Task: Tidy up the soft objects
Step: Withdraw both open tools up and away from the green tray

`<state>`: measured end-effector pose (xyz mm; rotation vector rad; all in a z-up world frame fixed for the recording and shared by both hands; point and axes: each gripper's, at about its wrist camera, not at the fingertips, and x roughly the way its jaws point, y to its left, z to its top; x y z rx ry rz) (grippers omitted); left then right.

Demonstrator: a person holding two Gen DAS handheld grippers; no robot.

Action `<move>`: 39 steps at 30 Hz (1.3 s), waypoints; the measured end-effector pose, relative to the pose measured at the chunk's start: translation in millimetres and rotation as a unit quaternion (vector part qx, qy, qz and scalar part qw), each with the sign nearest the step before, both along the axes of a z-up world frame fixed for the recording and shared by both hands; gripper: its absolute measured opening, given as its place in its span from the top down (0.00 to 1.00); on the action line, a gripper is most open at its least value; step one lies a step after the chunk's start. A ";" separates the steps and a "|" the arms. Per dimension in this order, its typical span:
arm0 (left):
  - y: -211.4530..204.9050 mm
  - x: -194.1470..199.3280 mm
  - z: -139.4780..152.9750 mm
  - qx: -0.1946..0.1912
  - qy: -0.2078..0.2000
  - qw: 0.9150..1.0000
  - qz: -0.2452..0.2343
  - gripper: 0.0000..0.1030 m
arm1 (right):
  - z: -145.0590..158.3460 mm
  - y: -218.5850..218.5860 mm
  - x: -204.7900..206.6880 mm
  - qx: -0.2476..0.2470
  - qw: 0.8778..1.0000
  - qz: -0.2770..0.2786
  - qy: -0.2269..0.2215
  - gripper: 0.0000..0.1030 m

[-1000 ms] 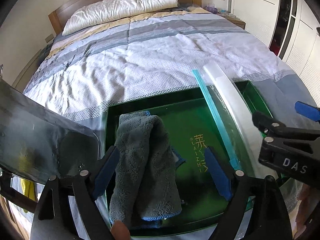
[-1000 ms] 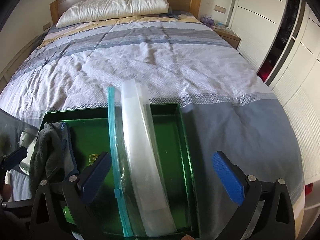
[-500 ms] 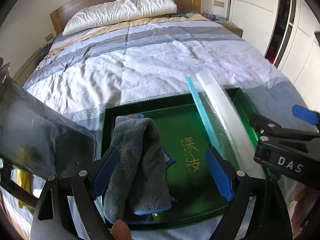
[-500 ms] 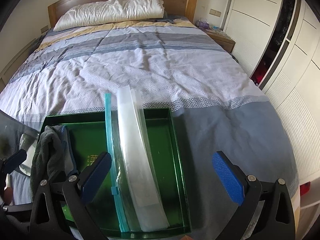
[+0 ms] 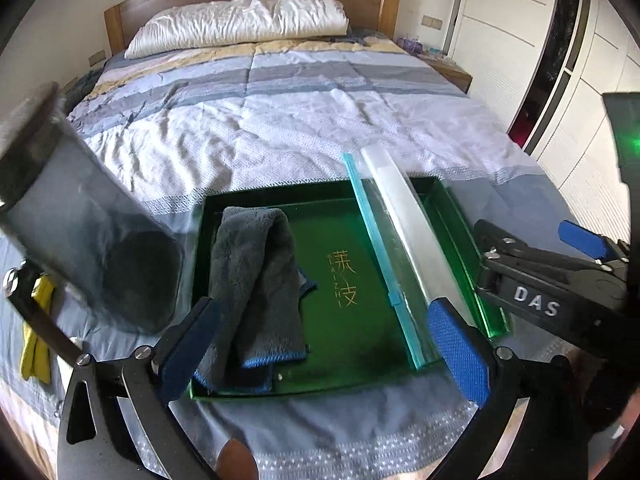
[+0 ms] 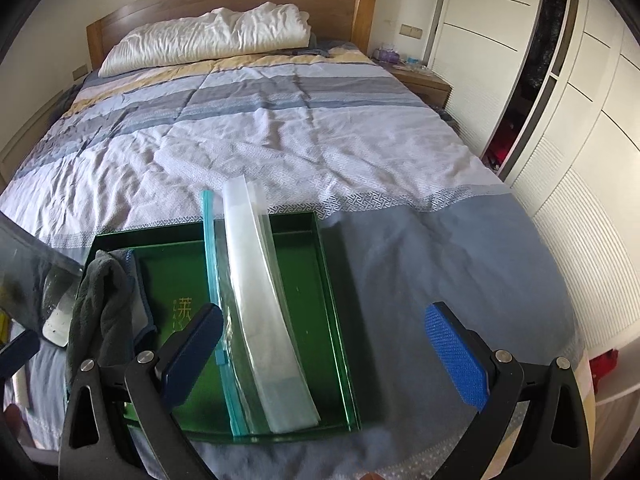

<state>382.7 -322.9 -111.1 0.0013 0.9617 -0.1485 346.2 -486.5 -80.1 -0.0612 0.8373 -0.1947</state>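
Left gripper (image 5: 324, 344): black frame, two angled arms with triangular cut-outs behind the jaws, silver round-head screws at each arm joint just back of the pads. Fingers (image 5: 458, 350) carry blue pads with fine dotted texture; the pad on the other side is in shadow and looks dark navy. Jaws are opening, nothing between them. Right gripper (image 6: 324, 352): same build, black arms, triangular cut-outs, paired silver screws behind each pad, textured blue pads (image 6: 456, 356), jaws spread wide and empty. Seen from the left wrist view, its black body bears white "DAS" lettering behind the jaws, small silver screws, blue pad tip.
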 end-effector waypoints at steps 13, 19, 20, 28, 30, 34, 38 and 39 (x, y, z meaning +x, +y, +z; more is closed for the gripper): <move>13.7 -46.6 22.4 -0.035 -0.005 0.999 -0.001 0.01 | 16.2 15.2 -51.4 0.003 1.000 0.009 -0.018 0.00; 25.8 -71.1 33.3 -0.036 -0.011 0.999 -0.006 0.01 | 26.1 23.6 -84.0 0.010 0.999 0.019 -0.030 0.00; 28.0 -74.0 35.5 -0.034 -0.014 0.999 -0.007 0.01 | 27.3 24.7 -88.3 0.012 0.999 0.020 -0.031 0.00; 58.0 -99.7 54.3 -0.021 -0.027 0.999 -0.011 0.01 | 44.2 45.6 -126.8 -0.001 0.998 0.029 -0.047 0.00; 68.2 -106.2 58.1 -0.018 -0.028 0.999 -0.012 0.01 | 49.2 51.5 -133.0 -0.002 0.998 0.031 -0.051 0.00; 91.1 -117.4 62.9 -0.017 -0.029 0.999 -0.007 0.01 | 58.6 63.0 -148.4 -0.003 0.998 0.033 -0.060 0.00; 116.2 -129.1 67.3 -0.010 -0.036 0.999 0.002 0.01 | 62.4 76.7 -168.0 -0.003 0.997 0.040 -0.065 0.00; 121.2 -131.4 68.0 -0.009 -0.037 0.999 0.004 0.01 | 62.2 79.0 -170.8 -0.004 0.997 0.042 -0.065 0.00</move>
